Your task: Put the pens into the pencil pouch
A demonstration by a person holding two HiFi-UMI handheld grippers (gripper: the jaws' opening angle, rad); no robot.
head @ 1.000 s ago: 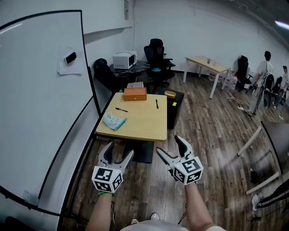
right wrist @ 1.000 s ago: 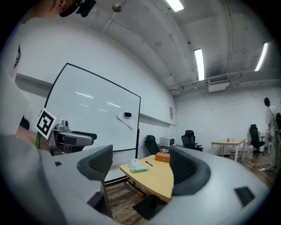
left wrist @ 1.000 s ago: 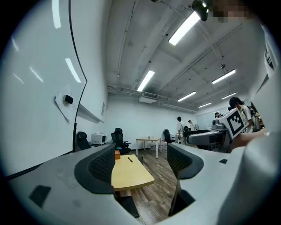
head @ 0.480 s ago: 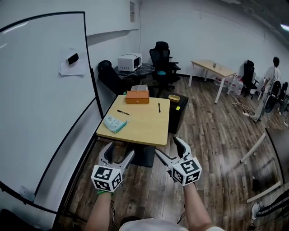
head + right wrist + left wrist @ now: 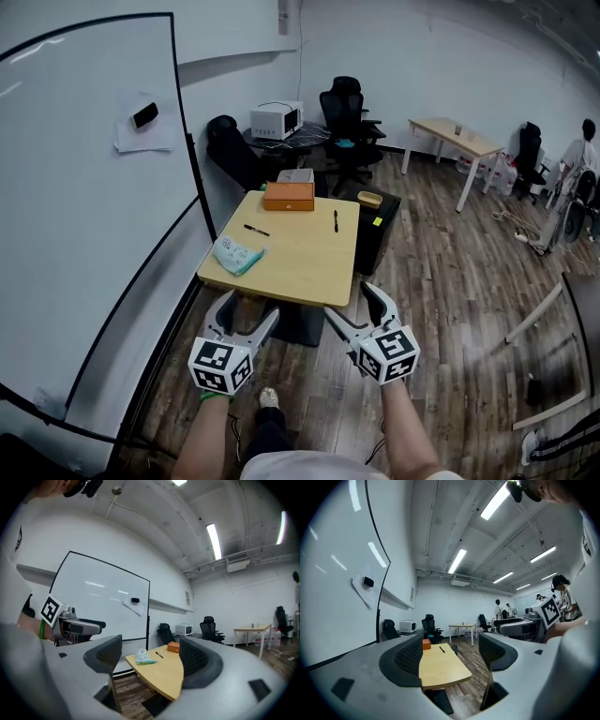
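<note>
A wooden table (image 5: 300,267) stands ahead of me. On it lie two black pens, one toward the left (image 5: 254,230) and one toward the far right (image 5: 336,220). A pale blue pencil pouch (image 5: 237,253) rests by the table's left edge. My left gripper (image 5: 248,309) and right gripper (image 5: 349,300) are both open and empty, held in the air short of the table's near edge. The right gripper view shows the pouch (image 5: 144,656) and a pen (image 5: 159,655) between its jaws, far off. Only one pen (image 5: 441,649) shows in the left gripper view.
An orange box (image 5: 289,196) sits at the table's far edge. A large whiteboard (image 5: 84,225) lines the left side. A black cabinet (image 5: 377,225) adjoins the table's right. Office chairs (image 5: 347,112) and a microwave (image 5: 277,120) stand behind. People (image 5: 583,155) are far right.
The table has come slightly nearer and more central as I step toward it. Both grippers stay open at the same spot in the view.
</note>
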